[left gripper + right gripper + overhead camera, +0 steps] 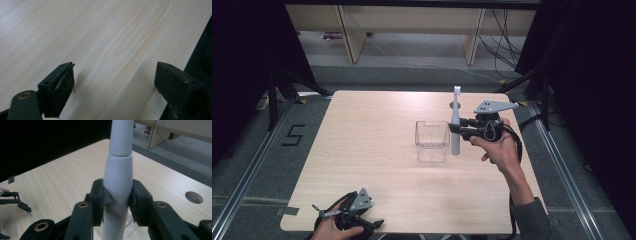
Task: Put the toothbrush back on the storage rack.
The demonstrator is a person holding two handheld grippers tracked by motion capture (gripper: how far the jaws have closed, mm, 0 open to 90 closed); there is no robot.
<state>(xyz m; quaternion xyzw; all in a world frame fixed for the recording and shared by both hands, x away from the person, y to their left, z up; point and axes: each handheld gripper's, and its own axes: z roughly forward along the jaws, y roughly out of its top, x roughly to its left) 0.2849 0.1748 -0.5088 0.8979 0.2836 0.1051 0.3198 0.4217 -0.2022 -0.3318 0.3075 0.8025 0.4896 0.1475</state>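
White toothbrush (118,177) between right tongs (117,201)

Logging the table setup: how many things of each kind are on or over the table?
White electric toothbrush: 1
Clear plastic box: 1
Handheld grippers: 2, left gripper and right gripper
Total: 4

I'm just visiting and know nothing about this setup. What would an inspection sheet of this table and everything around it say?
Surface: pale wooden table, with a round hole near its far edge.
Job's things: white electric toothbrush held upright beside a clear plastic box.
Clutter: nothing seen.
Grippers: right gripper shut on the toothbrush handle; left gripper open, resting at the near edge.
Cables: black cable trails from the right gripper; more wires on the floor behind.
Surroundings: wooden furniture legs, dark curtains, floor marking "5".
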